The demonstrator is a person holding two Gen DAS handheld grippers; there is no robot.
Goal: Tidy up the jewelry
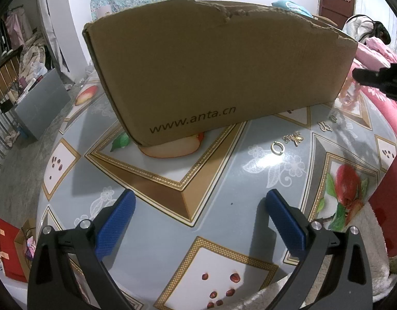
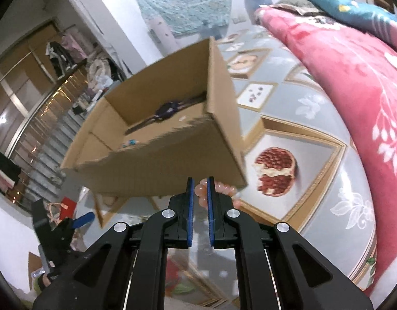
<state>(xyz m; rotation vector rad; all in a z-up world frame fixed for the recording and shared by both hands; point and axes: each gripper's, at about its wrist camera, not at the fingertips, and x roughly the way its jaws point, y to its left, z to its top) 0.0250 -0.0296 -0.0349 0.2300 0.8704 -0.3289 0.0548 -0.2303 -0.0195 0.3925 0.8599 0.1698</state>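
- Right gripper (image 2: 200, 180): jaws nearly closed, clamped on a pink bead bracelet (image 2: 225, 189); cardboard box (image 2: 170, 139) just beyond the tips.
- Left gripper (image 1: 201, 199): jaws spread wide, holding nothing.

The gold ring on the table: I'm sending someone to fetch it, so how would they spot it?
Find the cardboard box on the patterned table. Right of its printed corner lies the gold ring, a plain hoop, unlike the butterfly charm on a chain beside it.
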